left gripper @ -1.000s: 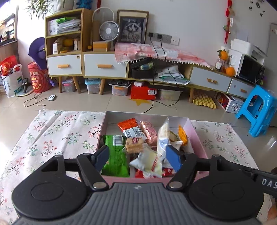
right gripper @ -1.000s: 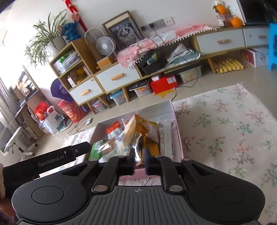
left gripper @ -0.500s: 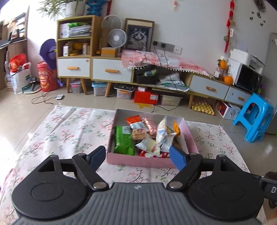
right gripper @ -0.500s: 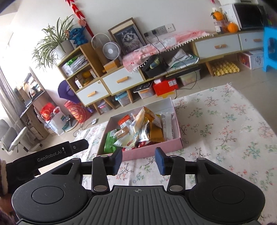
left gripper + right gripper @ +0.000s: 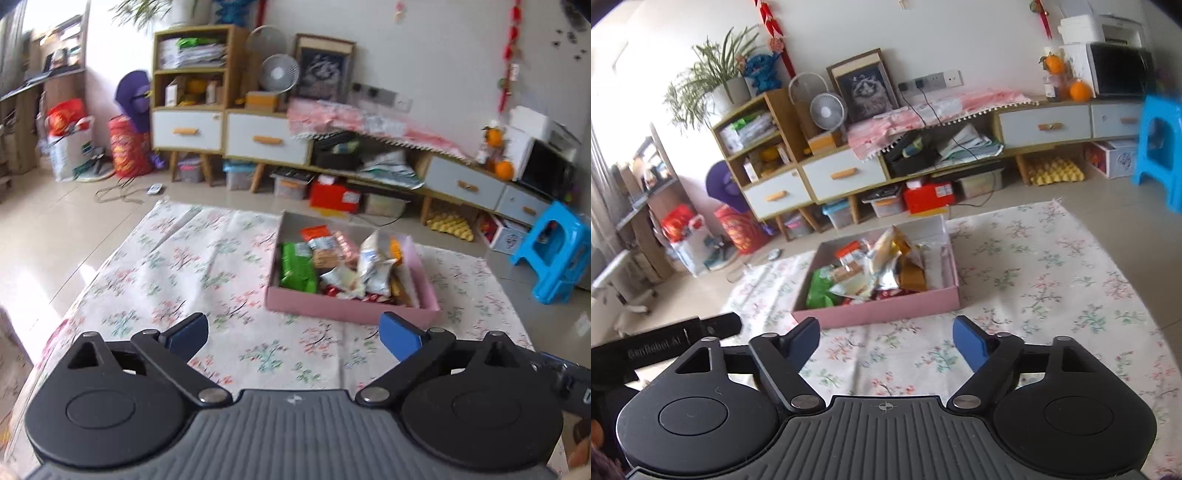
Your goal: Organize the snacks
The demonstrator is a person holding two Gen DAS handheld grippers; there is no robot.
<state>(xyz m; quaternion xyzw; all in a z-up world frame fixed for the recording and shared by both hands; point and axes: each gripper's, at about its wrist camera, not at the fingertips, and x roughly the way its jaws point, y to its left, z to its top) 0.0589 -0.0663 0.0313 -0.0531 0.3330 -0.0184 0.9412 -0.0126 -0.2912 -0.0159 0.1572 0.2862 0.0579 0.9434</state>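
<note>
A pink box (image 5: 351, 308) full of snack packets stands on a floral cloth (image 5: 207, 273). It holds a green packet (image 5: 297, 267), a white foil bag (image 5: 373, 269) and an orange packet (image 5: 314, 232), among others. The box also shows in the right wrist view (image 5: 879, 308), with a gold bag (image 5: 910, 269) standing up in it. My left gripper (image 5: 293, 338) is open and empty, held well back from the box's near wall. My right gripper (image 5: 886, 341) is open and empty, also back from the box.
The floral cloth (image 5: 1052, 280) spreads wide to both sides of the box. A low cabinet (image 5: 266, 142) with drawers runs along the far wall, with storage bins beneath. A blue stool (image 5: 554, 251) stands at the right. The other gripper's body (image 5: 665, 343) shows at the left.
Both grippers have drawn back from the box, which now looks smaller. The right gripper was shut on a packet in the box, let go and opened wide.
</note>
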